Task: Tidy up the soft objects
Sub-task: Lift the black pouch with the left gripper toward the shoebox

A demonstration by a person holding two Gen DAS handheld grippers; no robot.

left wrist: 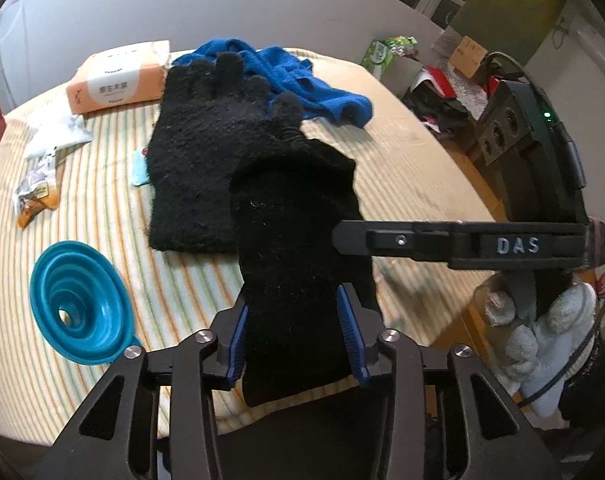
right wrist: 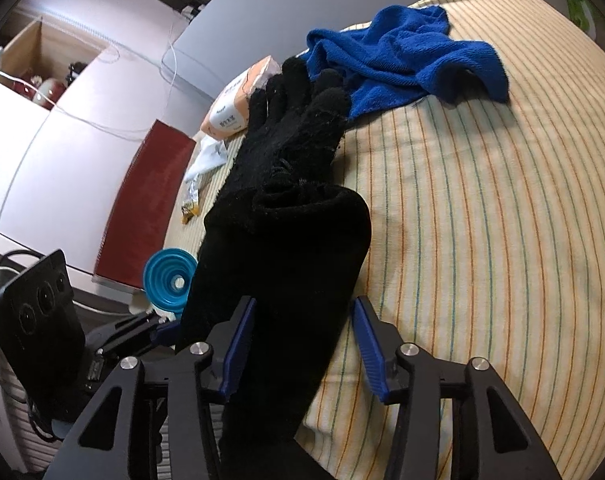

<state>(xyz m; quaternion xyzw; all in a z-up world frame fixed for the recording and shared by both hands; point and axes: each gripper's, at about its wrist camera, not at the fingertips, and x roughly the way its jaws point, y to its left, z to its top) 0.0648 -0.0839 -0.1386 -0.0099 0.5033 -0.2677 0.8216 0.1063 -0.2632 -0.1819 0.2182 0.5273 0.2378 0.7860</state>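
Left wrist view: the left gripper (left wrist: 298,336) sits at 6 o'clock with its blue pads (left wrist: 347,322) against both edges of the near glove (left wrist: 298,216), clamped on its cuff. That glove is folded, its finger end doubled back at 12 o'clock. The far glove (left wrist: 210,152) lies flat on the striped cloth (left wrist: 414,176) toward 11 o'clock, its right edge under the near one. The blue towel (left wrist: 302,80) is crumpled at 12 o'clock behind them. A tissue pack (left wrist: 118,80) lies at 10 o'clock, a teal funnel (left wrist: 78,304) at 8 o'clock, and wrappers (left wrist: 38,192) at 9 o'clock.

Right wrist view: the right gripper (right wrist: 302,344) straddles the near glove's cuff; its left pad touches the fabric, while the right pad (right wrist: 368,342) stands clear of it, so the jaws are apart and not gripping. The towel lies at 1 o'clock.

Progress, as I judge it: the gloves are roughly paired and one fold is started, but the pair is not squared up and the towel is unfolded. Most of the tidying is left.
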